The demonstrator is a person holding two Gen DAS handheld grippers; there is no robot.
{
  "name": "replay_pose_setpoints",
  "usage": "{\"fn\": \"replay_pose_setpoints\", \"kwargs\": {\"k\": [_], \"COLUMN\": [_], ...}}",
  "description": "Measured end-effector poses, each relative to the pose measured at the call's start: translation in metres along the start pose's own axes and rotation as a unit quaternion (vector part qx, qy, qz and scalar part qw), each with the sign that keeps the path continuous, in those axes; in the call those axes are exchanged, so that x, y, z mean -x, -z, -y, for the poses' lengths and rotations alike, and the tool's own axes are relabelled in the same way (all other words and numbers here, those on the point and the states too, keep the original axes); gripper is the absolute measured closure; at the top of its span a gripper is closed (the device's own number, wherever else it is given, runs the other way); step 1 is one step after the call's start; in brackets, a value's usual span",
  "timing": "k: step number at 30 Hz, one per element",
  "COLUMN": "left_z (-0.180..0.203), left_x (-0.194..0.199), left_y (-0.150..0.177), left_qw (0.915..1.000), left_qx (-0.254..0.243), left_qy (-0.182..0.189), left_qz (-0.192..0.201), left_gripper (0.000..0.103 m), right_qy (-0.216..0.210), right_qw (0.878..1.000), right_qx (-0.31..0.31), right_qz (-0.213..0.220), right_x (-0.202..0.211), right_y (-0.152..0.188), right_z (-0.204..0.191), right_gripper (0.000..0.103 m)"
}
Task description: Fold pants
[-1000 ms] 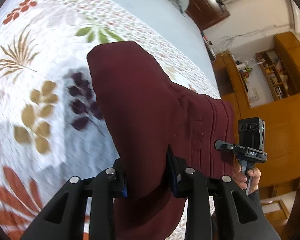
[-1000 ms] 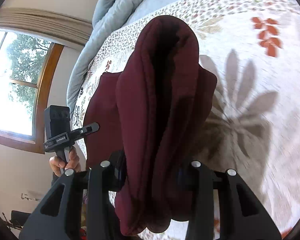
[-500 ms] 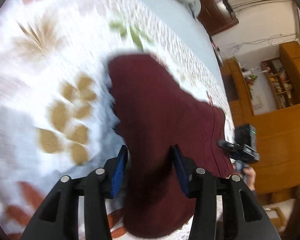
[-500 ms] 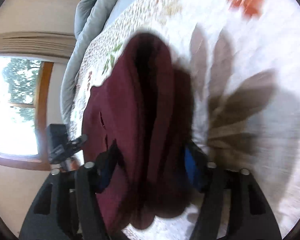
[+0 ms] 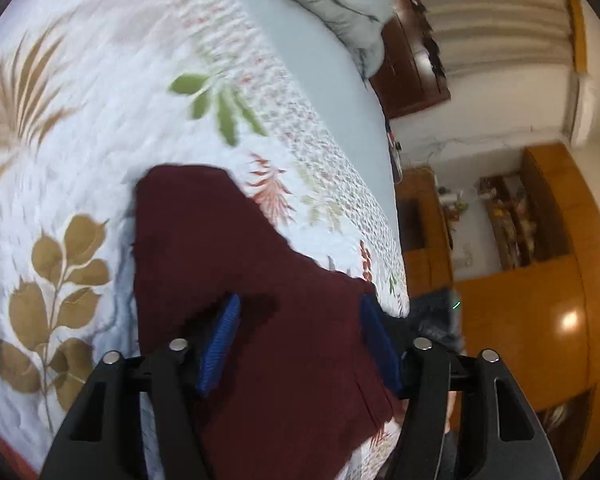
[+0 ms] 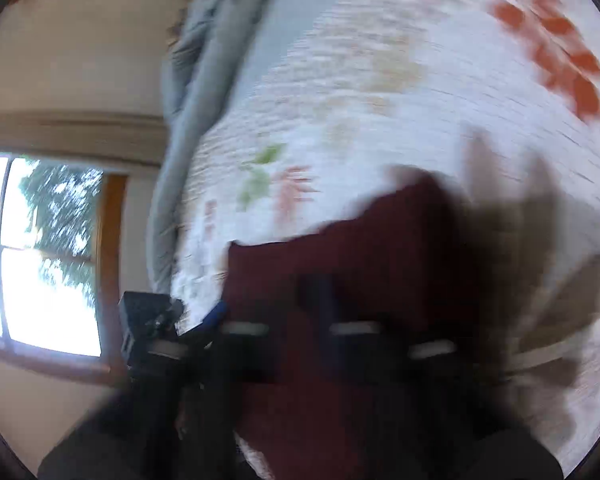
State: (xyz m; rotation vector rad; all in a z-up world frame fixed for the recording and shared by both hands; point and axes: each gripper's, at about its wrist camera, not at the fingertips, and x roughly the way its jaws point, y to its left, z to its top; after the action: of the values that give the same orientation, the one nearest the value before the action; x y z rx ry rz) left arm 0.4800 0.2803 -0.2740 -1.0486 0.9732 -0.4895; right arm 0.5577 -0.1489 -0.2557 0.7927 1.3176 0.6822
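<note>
- Pants [image 5: 236, 280]: dark red, lying folded flat on the leaf-print bedspread [image 5: 100, 120], near its edge.
- Left gripper [image 5: 300, 344]: jaws apart and just been opening; blue pads [image 5: 220, 344] stand clear above the cloth, nothing gripped.
- Right gripper [image 6: 320, 304]: view blurred; jaws drawn together, just closed, over the pants; whether cloth is pinched cannot be told.

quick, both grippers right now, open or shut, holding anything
left gripper: open, jaws just opening, pads clear of the maroon pants lying between them
right gripper: shut, blurred, seems to hold nothing
</note>
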Motion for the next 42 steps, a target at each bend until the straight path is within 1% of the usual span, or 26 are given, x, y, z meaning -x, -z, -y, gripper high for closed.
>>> {"fn": "replay_pose_setpoints", "kwargs": {"k": [2,3,5,6,7,10,12,14,15,16,19,23,24,25,26,27,28,29,31,32,33,34,36,37,39,42], "left_z": [-0.005,-0.007,-0.001,0.009,0.014,0.035,0.036,0.029,0.021,0.013,-0.005,-0.015,-0.015,-0.012,-0.007,-0.001,0.004,0.015,0.030,0.042,0.051,0.061,0.084,0.089,0.108,0.133], "left_x": [-0.002,0.001,0.011,0.024,0.033,0.058,0.059,0.046,0.037,0.034,0.033,0.037,0.043,0.050,0.059,0.068,0.076,0.088,0.105,0.116,0.124,0.131,0.148,0.154,0.168,0.179], "left_y": [-0.001,-0.001,0.003,0.009,0.014,0.048,0.070,0.089,0.096,0.100,0.105,0.101,0.101,0.103,0.107,0.112,0.120,0.133,0.156,0.176,0.191,0.207,0.248,0.259,0.298,0.346], "left_qw": [0.9998,0.9996,0.9997,0.9997,0.9995,0.9981,0.9980,0.9984,0.9987,0.9991,0.9994,0.9981,0.9981,0.9987,0.9995,0.9999,0.9995,0.9972,0.9892,0.9823,0.9767,0.9701,0.9501,0.9436,0.9210,0.8946], "left_qx": [0.017,0.023,0.021,0.003,-0.009,-0.050,-0.057,-0.055,-0.048,-0.041,-0.023,0.009,0.019,0.018,0.011,-0.001,-0.012,-0.032,-0.061,-0.085,-0.102,-0.120,-0.164,-0.178,-0.210,-0.250], "left_qy": [0.010,0.015,0.007,0.001,0.004,0.015,0.021,0.013,0.005,0.002,0.027,0.060,0.058,0.048,0.028,0.004,-0.017,-0.060,-0.126,-0.157,-0.177,-0.199,-0.248,-0.260,-0.305,-0.345], "left_qz": [0.001,0.002,0.010,0.024,0.030,0.031,0.020,-0.006,-0.013,-0.012,-0.006,-0.013,-0.013,-0.007,0.003,0.015,0.022,0.032,0.045,0.058,0.065,0.071,0.095,0.102,0.123,0.136], "left_gripper": [0.054,0.054,0.052,0.046,0.042,0.040,0.038,0.038,0.038,0.038,0.039,0.039,0.039,0.038,0.031,0.024,0.021,0.020,0.020,0.018,0.015,0.013,0.010,0.009,0.008,0.008], "right_qy": [-0.025,-0.018,-0.002,-0.002,-0.007,-0.053,-0.058,-0.036,-0.019,-0.015,-0.054,-0.070,-0.074,-0.075,-0.075,-0.071,-0.058,-0.042,0.021,0.042,0.065,0.080,0.120,0.144,0.186,0.218], "right_qw": [1.000,1.000,0.999,0.999,0.998,0.990,0.987,0.988,0.991,0.993,0.995,0.995,0.996,0.996,0.996,0.996,0.997,0.997,0.994,0.992,0.988,0.984,0.975,0.969,0.954,0.939], "right_qx": [-0.015,-0.002,0.030,0.047,0.065,0.123,0.138,0.132,0.116,0.103,0.063,0.052,0.046,0.040,0.040,0.045,0.054,0.063,0.078,0.081,0.088,0.099,0.125,0.140,0.169,0.205], "right_qz": [-0.005,-0.010,-0.012,-0.012,-0.011,-0.032,-0.051,-0.064,-0.064,-0.063,-0.055,-0.044,-0.035,-0.023,-0.014,0.001,0.016,0.031,0.071,0.087,0.111,0.127,0.142,0.145,0.162,0.169], "right_x": [0.008,0.013,0.022,0.029,0.035,0.048,0.037,0.025,0.019,0.016,0.019,0.032,0.042,0.054,0.061,0.073,0.085,0.096,0.119,0.125,0.133,0.139,0.145,0.144,0.148,0.144], "right_y": [0.001,0.002,0.006,0.013,0.020,0.063,0.081,0.091,0.093,0.092,0.090,0.092,0.095,0.099,0.103,0.112,0.122,0.135,0.171,0.183,0.208,0.232,0.276,0.295,0.335,0.386], "right_z": [0.017,0.014,-0.005,-0.015,-0.026,-0.058,-0.063,-0.050,-0.032,-0.019,0.013,0.019,0.021,0.022,0.020,0.016,0.011,0.005,-0.012,-0.017,-0.026,-0.036,-0.052,-0.061,-0.073,-0.095], "right_gripper": [0.103,0.103,0.096,0.088,0.085,0.085,0.085,0.088,0.099,0.103,0.103,0.103,0.099,0.089,0.082,0.066,0.049,0.043,0.021,0.014,0.010,0.010,0.009,0.008,0.007,0.005]}}
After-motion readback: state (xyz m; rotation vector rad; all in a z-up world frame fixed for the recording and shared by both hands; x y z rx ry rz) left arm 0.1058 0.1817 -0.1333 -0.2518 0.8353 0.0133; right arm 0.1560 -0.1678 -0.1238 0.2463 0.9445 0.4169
